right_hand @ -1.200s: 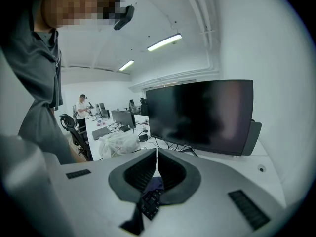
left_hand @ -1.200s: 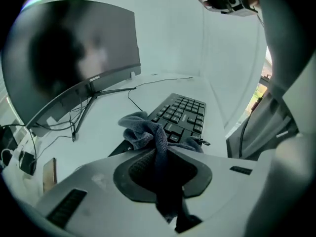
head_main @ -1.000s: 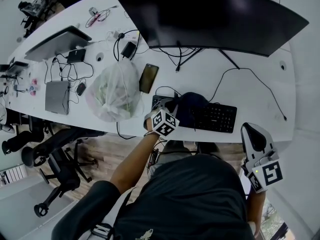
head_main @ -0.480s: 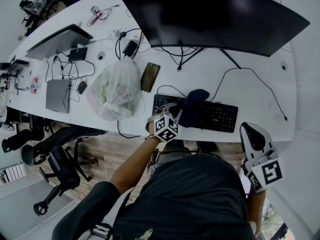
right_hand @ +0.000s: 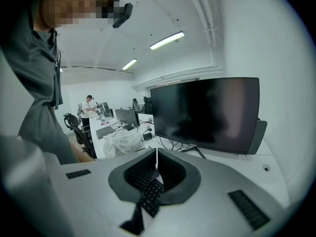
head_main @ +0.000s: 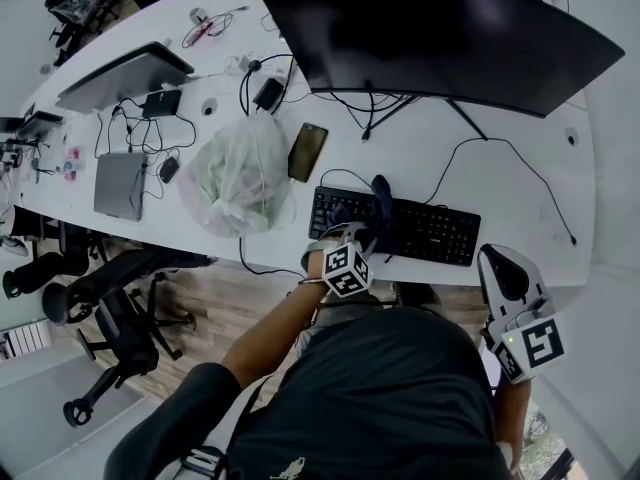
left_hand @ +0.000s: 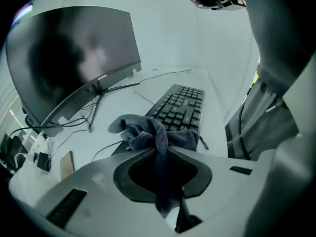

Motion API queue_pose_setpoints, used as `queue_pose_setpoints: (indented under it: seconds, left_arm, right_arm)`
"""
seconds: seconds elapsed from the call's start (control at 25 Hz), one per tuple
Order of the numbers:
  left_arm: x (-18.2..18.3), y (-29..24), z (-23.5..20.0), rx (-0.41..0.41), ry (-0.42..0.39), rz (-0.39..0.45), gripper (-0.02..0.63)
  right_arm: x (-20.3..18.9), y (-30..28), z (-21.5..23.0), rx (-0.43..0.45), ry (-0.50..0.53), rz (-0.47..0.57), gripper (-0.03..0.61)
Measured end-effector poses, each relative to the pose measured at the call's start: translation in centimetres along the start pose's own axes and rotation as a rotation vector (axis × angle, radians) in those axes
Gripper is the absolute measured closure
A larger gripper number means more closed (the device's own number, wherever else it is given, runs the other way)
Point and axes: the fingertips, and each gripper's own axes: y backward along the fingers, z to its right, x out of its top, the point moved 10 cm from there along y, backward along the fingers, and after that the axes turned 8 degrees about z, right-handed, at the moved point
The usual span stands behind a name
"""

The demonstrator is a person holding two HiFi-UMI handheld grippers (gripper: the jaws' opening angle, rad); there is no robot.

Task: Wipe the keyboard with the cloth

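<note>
On the left part of the black rectangular computer keyboard (head_main: 440, 233), in the head view, a dark grey bunched fabric cloth (head_main: 380, 211) is lying across the keys. The left gripper (head_main: 362, 236) is sitting at the keyboard's near side, pinching it. The keyboard's long axis is running left to right along the near edge of the white desk (head_main: 480, 183), its right end dipping slightly toward the person. The right gripper (head_main: 505, 268) is hanging off the keyboard's right end, apart from it.

In the left gripper view, the jaws are clamping on a fold of the cloth. Its loose bulk is resting on the keyboard's near end, and the keyboard is stretching lengthwise away toward the upper right.

In the right gripper view, the jaws are pressing together with nothing between them. A slice of the keyboard is showing below them, and a large dark curved monitor (right_hand: 207, 112) is standing beyond the keyboard.

The wiping pass looks to be the step in hand, with most keys to the right not yet covered. The next move likely calls for sweeping the cloth along the long axis toward the right end, pressed flat on the keys with the grip kept firm.
</note>
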Motion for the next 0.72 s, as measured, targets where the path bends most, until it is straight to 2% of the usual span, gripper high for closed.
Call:
queue_pose_setpoints:
  seconds: [0.12, 0.16, 0.2, 0.28, 0.36, 0.44, 0.52, 0.6, 0.64, 0.72]
  left_arm:
    - [-2.6, 3.0, -4.0, 0.114, 0.065, -0.036, 0.565]
    - [-3.4, 3.6, -4.8, 0.125, 0.093, -0.049, 0.565]
    - [-3.9, 3.5, -4.8, 0.111, 0.101, -0.058, 0.565]
    - [-3.6, 2.2, -2.7, 0.055, 0.042, -0.061, 0.565]
    - [-2.0, 0.8, -0.3, 0.002, -0.008, -0.038, 0.565]
    - [0.2, -0.4, 1.4, -0.075, 0.011, 0.007, 0.565]
    - [1.6, -1.2, 2.6, -0.126, -0.034, 0.02, 0.565]
    - [1.4, -1.0, 2.1, -0.089, -0.078, 0.005, 0.565]
    - [0.6, -0.3, 0.9, -0.04, -0.059, -0.005, 0.565]
    - [-1.9, 1.6, -2.8, 0.093, 0.029, -0.042, 0.565]
  right_arm:
    - [-0.3, 0.1, 0.0, -0.009, -0.008, -0.006, 0.568]
    - [-0.4, 0.2, 0.1, -0.014, -0.012, -0.008, 0.568]
    - [-0.5, 0.2, 0.1, -0.017, -0.017, -0.009, 0.569]
    - [-0.6, 0.1, 0.0, -0.018, -0.027, -0.009, 0.568]
    - [-0.6, -0.1, -0.3, -0.008, -0.031, -0.003, 0.569]
    - [-0.4, -0.2, -0.5, -0.002, -0.031, 0.002, 0.568]
    - [-0.5, -0.3, -0.6, -0.004, -0.033, 0.001, 0.568]
    - [-0.7, -0.2, -0.6, -0.009, -0.035, -0.002, 0.568]
    - [-0.9, 0.0, -0.5, -0.014, -0.037, -0.002, 0.568]
    - [-1.1, 0.4, -0.2, -0.031, -0.047, -0.005, 0.568]
